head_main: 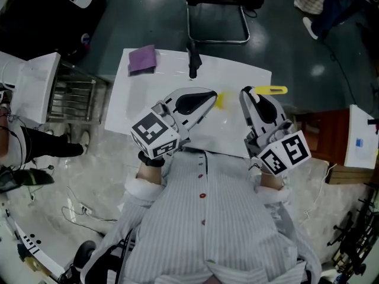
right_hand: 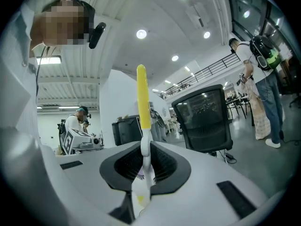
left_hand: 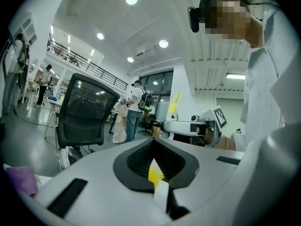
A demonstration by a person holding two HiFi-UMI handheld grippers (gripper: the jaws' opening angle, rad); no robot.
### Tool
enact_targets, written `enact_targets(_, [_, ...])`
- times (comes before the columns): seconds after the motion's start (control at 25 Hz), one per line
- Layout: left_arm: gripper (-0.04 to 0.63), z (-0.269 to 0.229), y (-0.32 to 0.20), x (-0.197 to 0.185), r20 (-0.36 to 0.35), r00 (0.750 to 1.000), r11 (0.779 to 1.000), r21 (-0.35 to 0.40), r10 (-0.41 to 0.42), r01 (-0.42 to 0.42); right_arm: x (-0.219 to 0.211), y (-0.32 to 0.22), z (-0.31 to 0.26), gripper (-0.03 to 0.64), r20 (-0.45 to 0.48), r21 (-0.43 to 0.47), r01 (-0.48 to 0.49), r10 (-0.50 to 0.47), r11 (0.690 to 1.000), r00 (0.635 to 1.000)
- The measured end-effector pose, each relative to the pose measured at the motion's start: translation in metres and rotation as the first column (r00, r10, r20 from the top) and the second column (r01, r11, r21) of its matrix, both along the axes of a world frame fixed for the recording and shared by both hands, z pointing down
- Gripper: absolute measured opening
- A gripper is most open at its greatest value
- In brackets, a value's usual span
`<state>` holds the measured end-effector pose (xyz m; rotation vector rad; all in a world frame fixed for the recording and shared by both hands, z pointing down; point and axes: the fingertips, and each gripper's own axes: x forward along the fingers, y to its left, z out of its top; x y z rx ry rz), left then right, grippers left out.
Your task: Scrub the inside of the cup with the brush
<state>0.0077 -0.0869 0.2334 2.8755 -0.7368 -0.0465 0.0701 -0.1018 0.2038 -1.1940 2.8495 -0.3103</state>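
Note:
My left gripper [head_main: 213,97] is held above the white table [head_main: 127,108], shut on a thin yellow-and-white piece [left_hand: 155,172]. It shows as a pale yellow patch [head_main: 220,100] at the jaw tips in the head view, and I take it for the cup's wall; the rest of the cup is hidden. To its right, my right gripper [head_main: 251,94] is shut on the brush's white neck [right_hand: 145,161]. The brush's yellow handle [right_hand: 142,98] sticks out past the jaws; in the head view the yellow handle [head_main: 272,90] points right. The bristles are hidden. Both grippers point level.
A purple cloth [head_main: 143,58] lies at the table's far left corner, and a black object [head_main: 192,61] sits at its far edge. A black office chair [head_main: 216,10] stands beyond the table, a metal rack [head_main: 71,99] to its left. People stand in the background.

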Motion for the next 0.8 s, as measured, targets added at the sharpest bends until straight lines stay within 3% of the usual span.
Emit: enact_targets(0.8, [0.009,-0.002,-0.004,0.008,0.011,1.000,1.000,0.014,-0.026,0.026,0.001,-0.003,0.013,0.058,-0.005,-0.027,0.028,-0.028,0.999,1.000])
